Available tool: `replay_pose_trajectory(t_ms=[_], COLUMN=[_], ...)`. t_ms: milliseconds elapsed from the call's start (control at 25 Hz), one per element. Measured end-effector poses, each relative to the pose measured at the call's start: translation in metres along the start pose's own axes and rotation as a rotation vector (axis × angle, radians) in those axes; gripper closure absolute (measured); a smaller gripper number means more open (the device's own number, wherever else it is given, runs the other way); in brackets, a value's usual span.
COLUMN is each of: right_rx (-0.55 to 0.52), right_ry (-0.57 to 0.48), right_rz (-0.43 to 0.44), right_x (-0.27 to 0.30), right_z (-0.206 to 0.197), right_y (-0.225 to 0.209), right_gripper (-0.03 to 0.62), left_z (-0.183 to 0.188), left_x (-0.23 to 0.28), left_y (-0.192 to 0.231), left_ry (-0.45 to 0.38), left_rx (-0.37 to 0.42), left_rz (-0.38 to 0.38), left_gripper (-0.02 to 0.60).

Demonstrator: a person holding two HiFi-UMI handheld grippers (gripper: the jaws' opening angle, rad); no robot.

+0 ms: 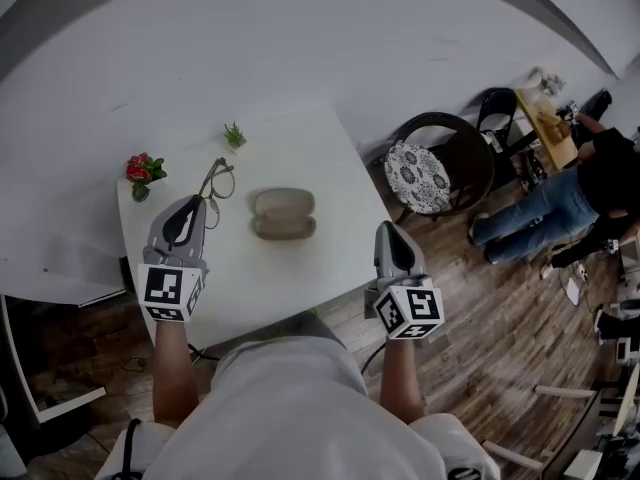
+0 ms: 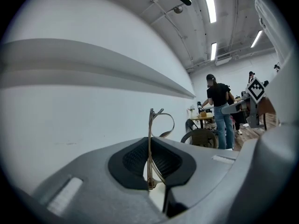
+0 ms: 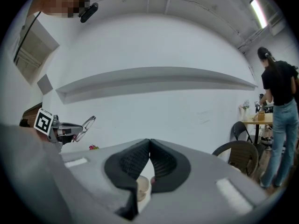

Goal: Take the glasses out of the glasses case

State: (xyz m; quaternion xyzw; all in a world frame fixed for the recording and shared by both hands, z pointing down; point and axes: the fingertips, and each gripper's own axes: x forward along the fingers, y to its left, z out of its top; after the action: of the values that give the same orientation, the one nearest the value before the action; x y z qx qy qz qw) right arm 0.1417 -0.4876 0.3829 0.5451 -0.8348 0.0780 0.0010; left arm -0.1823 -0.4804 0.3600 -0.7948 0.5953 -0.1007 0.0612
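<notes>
The beige glasses case (image 1: 283, 214) lies open on the white table (image 1: 300, 148), near its middle. My left gripper (image 1: 204, 206) is raised left of the case and is shut on the glasses (image 1: 218, 179), which stick out beyond its tips. In the left gripper view the thin frame (image 2: 150, 143) stands pinched between the dark pads, with one lens (image 2: 163, 123) above them. My right gripper (image 1: 386, 231) hovers at the table's right edge, shut with nothing in it. Its pads (image 3: 160, 160) meet, and the case (image 3: 141, 186) shows just below them.
A pot of red flowers (image 1: 143, 173) and a small green plant (image 1: 235, 135) stand at the table's back left. A cushioned chair (image 1: 425, 173) sits close to the right edge. A person (image 1: 560, 198) stands further right by a wooden table (image 1: 545, 123).
</notes>
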Motion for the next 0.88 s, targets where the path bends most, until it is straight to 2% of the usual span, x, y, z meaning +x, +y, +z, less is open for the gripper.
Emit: replay_pose_trajectory(t_ms=[520, 880], right_rx=[-0.006, -0.014], right_ry=[-0.016, -0.048], right_rz=[0.031, 0.057], right_x=[0.027, 0.041], right_z=[0.023, 0.040], right_y=[-0.018, -0.026], right_gripper=[0.591, 0.591], left_z=[0.024, 0.039], left_x=[-0.009, -0.014], left_y=[0.025, 0.027], left_ry=[-0.082, -0.116], left_rx=[-0.050, -0.044], left_rz=[0.122, 0.180], left_gripper=[0.555, 0.555])
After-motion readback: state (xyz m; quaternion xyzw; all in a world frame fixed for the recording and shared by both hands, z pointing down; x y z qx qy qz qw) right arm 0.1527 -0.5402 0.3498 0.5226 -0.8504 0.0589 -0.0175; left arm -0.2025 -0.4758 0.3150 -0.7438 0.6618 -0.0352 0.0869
